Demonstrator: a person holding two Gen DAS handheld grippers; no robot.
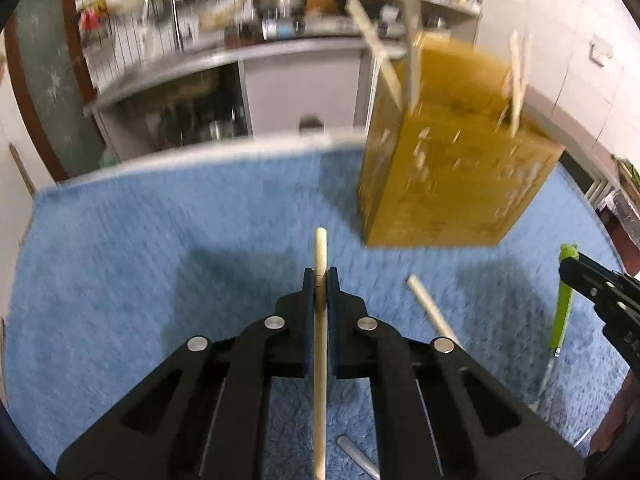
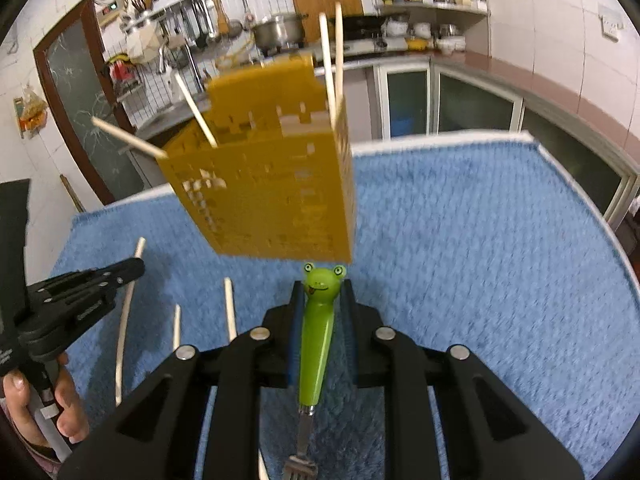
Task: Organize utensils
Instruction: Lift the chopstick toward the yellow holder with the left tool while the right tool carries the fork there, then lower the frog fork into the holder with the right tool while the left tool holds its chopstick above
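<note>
Fuzzy blue towel (image 2: 460, 240), matt yellow perforated holder (image 2: 264, 192), pale wooden chopstick (image 1: 320, 344), glossy green (frog-faced) fork handle (image 2: 316, 344)

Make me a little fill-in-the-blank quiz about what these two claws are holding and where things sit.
1. The left claw is shut on a wooden ____.
2. The right claw grips a fork whose green handle ends in a ____ face.
3. The yellow utensil holder stands on a ____ towel.
4. Sticking out of the holder's top are several ____.

Missing words: chopstick; frog; blue; chopsticks
</note>
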